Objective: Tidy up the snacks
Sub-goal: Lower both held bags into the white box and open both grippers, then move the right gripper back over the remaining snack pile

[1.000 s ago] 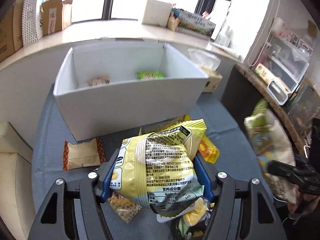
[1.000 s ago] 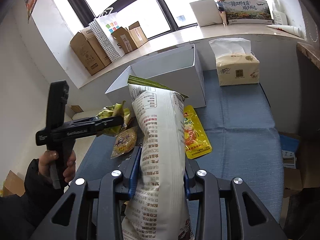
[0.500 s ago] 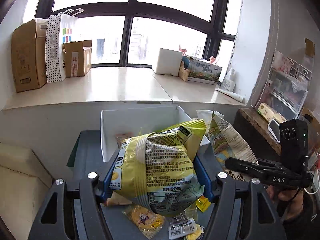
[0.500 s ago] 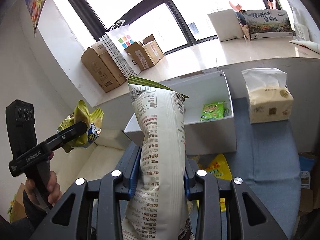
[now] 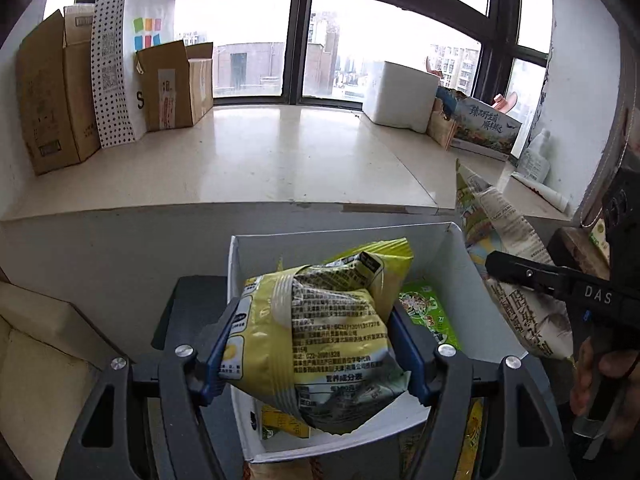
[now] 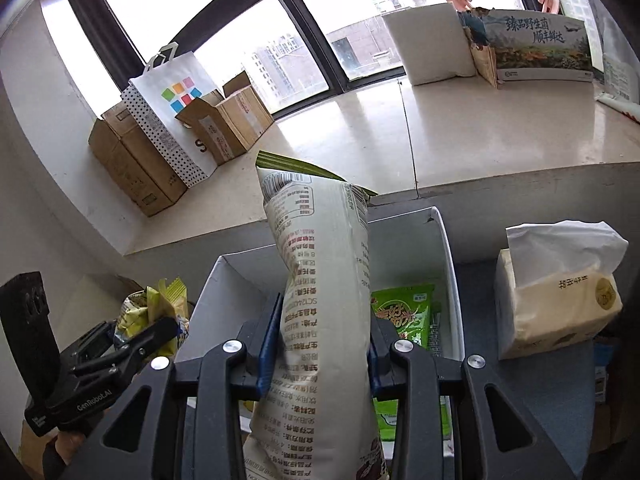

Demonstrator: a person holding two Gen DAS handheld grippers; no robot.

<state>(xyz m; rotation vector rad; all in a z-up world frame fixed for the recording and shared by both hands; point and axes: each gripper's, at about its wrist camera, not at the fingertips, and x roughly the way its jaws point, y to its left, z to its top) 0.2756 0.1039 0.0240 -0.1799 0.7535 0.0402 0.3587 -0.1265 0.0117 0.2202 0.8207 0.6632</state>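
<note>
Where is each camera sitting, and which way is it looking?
Left wrist: sits on the left tool, looking down along its fingers at the yellow snack bag over the white box; a hand holds the right tool.
Right wrist: sits on the right tool, looking at its tall pale snack bag; the left tool shows too.
Both see the box and windowsill.

cardboard boxes point(image 5: 52, 92), dotted paper bag point(image 6: 168, 116), tissue pack point(image 6: 556, 296)
</note>
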